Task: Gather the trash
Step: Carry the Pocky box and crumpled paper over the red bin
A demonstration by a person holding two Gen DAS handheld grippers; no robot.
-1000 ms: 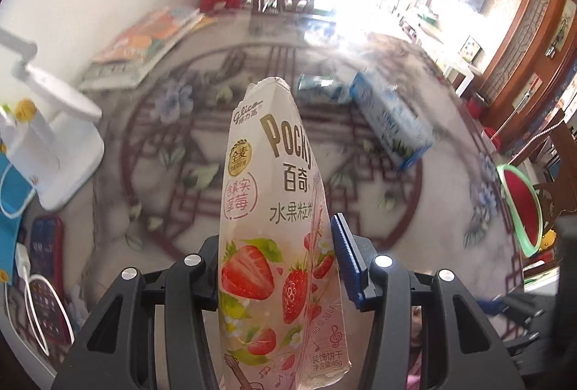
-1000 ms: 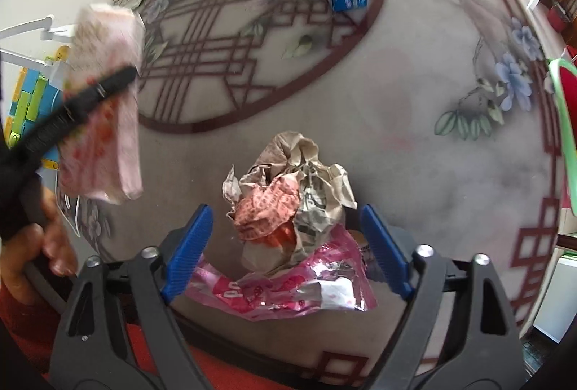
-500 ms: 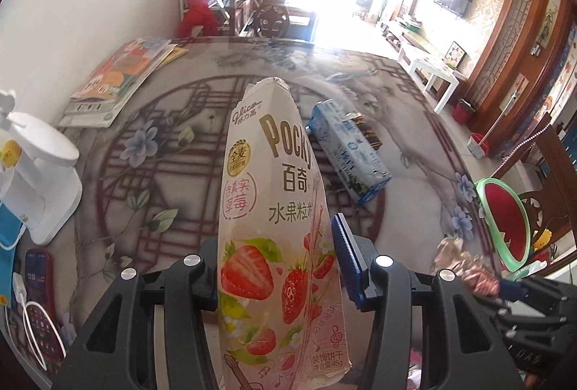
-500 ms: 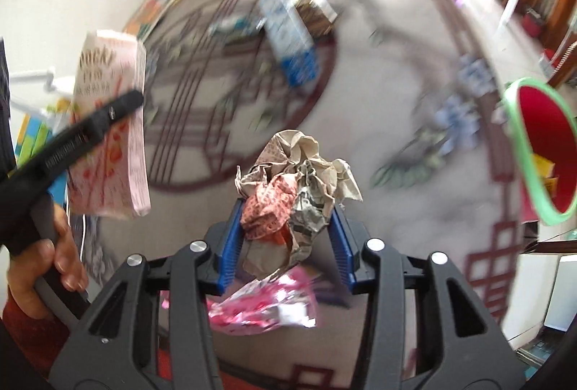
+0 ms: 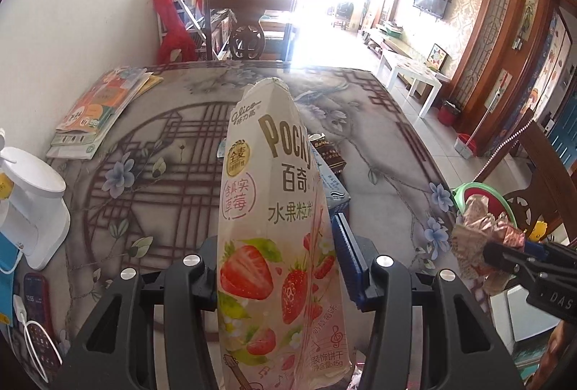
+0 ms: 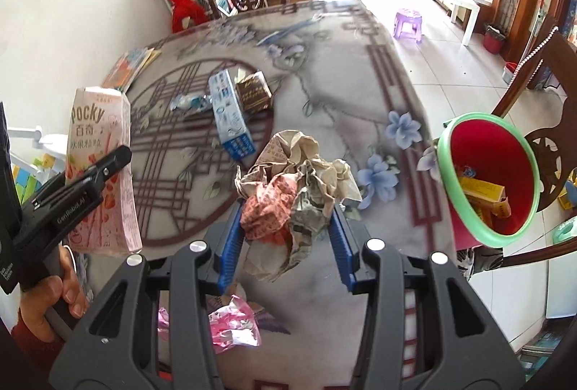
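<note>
My left gripper is shut on a pink and white Pocky strawberry box and holds it upright above the table; the box also shows in the right wrist view. My right gripper is shut on a crumpled paper ball, lifted off the table; the ball also shows at the right of the left wrist view. A red bin with a green rim stands off the table's right edge, with yellow boxes inside.
On the patterned table lie a blue and white carton, a brown box, a small wrapper and a pink wrapper near the front edge. Books, a white lamp base and a phone sit at the left. Chairs stand behind and at the right.
My right gripper has closed on the paper ball and lifted it, leaving the pink wrapper on the table. Both grippers have risen and tilted up; the bin has come into view.
</note>
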